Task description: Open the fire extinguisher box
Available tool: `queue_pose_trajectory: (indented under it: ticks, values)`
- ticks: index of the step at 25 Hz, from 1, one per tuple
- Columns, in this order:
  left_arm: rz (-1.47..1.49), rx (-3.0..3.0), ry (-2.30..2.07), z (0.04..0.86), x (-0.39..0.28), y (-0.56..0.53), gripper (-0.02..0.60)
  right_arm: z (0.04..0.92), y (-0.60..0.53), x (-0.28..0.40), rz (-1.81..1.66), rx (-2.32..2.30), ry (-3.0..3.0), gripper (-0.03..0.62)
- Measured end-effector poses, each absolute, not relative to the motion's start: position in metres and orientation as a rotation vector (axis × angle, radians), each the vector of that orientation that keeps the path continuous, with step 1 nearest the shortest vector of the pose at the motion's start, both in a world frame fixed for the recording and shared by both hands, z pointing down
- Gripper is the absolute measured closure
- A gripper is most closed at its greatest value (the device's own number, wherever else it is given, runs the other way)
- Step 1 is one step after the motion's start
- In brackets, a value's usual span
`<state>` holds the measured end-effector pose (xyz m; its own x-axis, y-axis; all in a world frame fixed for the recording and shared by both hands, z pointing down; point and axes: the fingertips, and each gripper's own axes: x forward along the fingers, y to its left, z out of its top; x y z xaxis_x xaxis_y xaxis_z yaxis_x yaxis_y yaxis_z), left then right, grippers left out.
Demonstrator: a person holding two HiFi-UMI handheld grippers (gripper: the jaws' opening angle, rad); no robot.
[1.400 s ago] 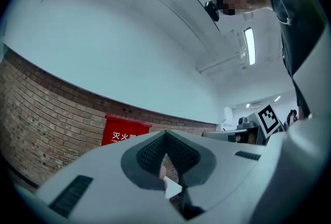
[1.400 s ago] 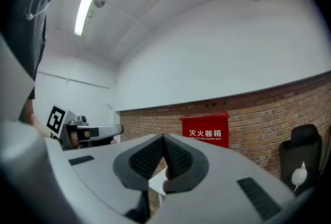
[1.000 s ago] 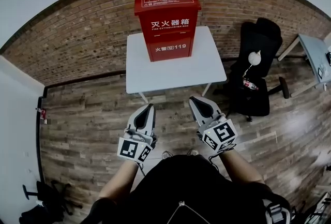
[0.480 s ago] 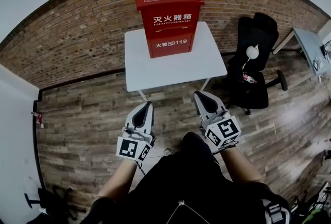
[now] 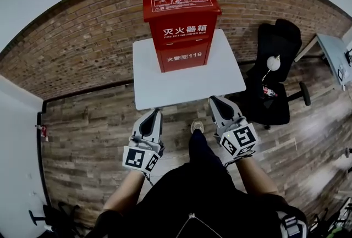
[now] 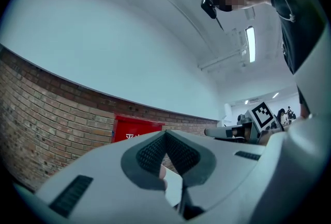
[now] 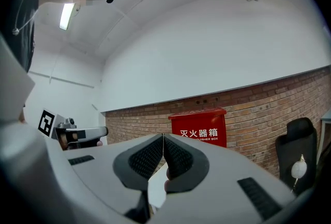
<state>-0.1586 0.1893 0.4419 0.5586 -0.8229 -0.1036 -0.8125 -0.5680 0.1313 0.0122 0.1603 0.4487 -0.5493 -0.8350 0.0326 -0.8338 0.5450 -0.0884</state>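
A red fire extinguisher box point(image 5: 181, 28) with white lettering stands upright on a small white table point(image 5: 220, 75) against the brick wall, its lid and front door closed. It also shows as the red box point(image 7: 199, 128) in the right gripper view and the red box point(image 6: 134, 129) in the left gripper view. My left gripper point(image 5: 157, 112) and right gripper point(image 5: 212, 100) hang side by side just short of the table's near edge, both shut and empty, well apart from the box.
A black office chair point(image 5: 272, 80) with a white round object and a small bottle on it stands right of the table. A grey desk corner point(image 5: 335, 55) is at far right. The brick wall point(image 5: 82, 39) runs behind the table. The floor is wood plank.
The view has drawn closer to the table: the box and table look larger and nearer. Both grippers now sit nearer the table's near edge, still shut. A foot shows between them.
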Motion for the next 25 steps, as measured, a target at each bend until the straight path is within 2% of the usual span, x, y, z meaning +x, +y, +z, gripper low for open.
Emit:
queue_pose_trajectory:
  ticks: [14,25]
  values:
    - [-0.227,2.636,-1.595,0.412,-0.113,-0.035,0.545,0.412,-0.078,0.054,-0.126,-1.274,2.800,0.574]
    - [-0.150,2.578,-1.624,0.419,-0.089,-0.140,0.545,0.428,-0.180,0.058,-0.283,-1.164,2.834,0.574]
